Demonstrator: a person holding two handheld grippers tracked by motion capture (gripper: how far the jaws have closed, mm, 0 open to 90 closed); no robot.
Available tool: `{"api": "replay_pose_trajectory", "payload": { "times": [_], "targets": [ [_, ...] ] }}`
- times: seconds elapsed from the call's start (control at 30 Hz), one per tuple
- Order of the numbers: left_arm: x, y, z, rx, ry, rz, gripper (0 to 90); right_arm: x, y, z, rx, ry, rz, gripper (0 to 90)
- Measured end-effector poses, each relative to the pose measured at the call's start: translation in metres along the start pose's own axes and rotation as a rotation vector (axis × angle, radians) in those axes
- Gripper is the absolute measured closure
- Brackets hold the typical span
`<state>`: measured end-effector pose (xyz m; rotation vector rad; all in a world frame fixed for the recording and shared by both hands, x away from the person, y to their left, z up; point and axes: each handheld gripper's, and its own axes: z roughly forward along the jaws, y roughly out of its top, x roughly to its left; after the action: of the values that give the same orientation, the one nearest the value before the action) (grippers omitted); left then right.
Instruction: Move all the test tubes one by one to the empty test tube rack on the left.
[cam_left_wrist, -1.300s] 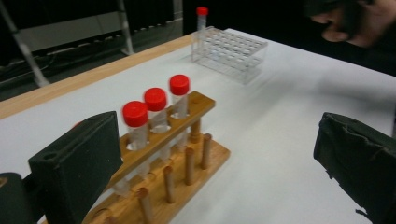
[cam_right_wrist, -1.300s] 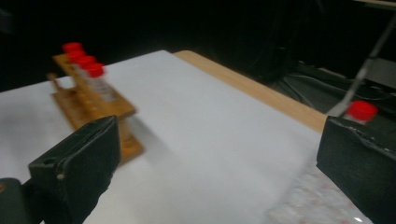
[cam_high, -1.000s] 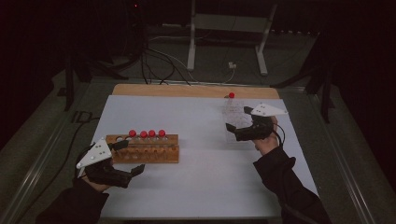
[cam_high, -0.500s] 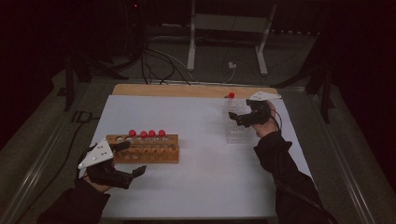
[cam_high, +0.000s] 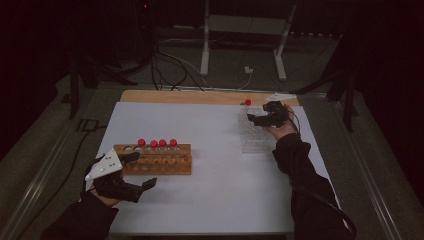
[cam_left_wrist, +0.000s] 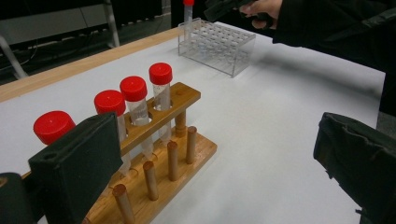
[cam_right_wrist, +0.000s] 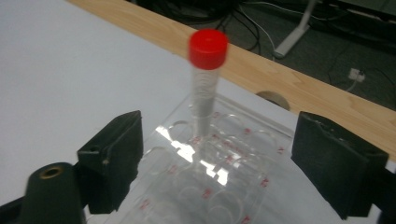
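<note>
My right gripper (cam_right_wrist: 215, 163) hangs over the clear plastic tube rack (cam_high: 254, 131) at two o'clock on the white table (cam_high: 215, 165). Its jaws, just closing, stand apart around one upright red-capped clear tube (cam_right_wrist: 205, 79) in the rack's far corner, not touching it. At eight o'clock my left gripper (cam_high: 142, 170) rests spread beside the wooden tube rack (cam_high: 155, 161), which holds four red-capped tubes (cam_left_wrist: 133, 100).

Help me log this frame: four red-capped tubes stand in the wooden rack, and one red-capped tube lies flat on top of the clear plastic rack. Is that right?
Not quite. The lone red-capped tube does not lie flat: it stands upright in a hole of the clear plastic rack, as the right gripper view shows. The rest holds: four red-capped tubes stand in the wooden rack.
</note>
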<state>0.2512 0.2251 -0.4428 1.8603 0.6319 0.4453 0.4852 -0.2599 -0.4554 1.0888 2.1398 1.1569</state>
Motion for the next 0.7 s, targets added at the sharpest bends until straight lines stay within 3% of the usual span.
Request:
{"api": "replay_pose_trajectory", "payload": {
  "times": [0.23, 0.7],
  "targets": [
    [0.000, -0.001, 0.001, 0.005, 0.000, -0.003, 1.6, -0.004, 0.003, 0.011, 0.022, -0.014, -0.009, 40.8],
    [0.002, -0.002, 0.001, 0.010, -0.002, -0.006, 1.6, -0.001, 0.014, 0.031, 0.039, 0.060, -0.027, 66.9]
  ]
}}
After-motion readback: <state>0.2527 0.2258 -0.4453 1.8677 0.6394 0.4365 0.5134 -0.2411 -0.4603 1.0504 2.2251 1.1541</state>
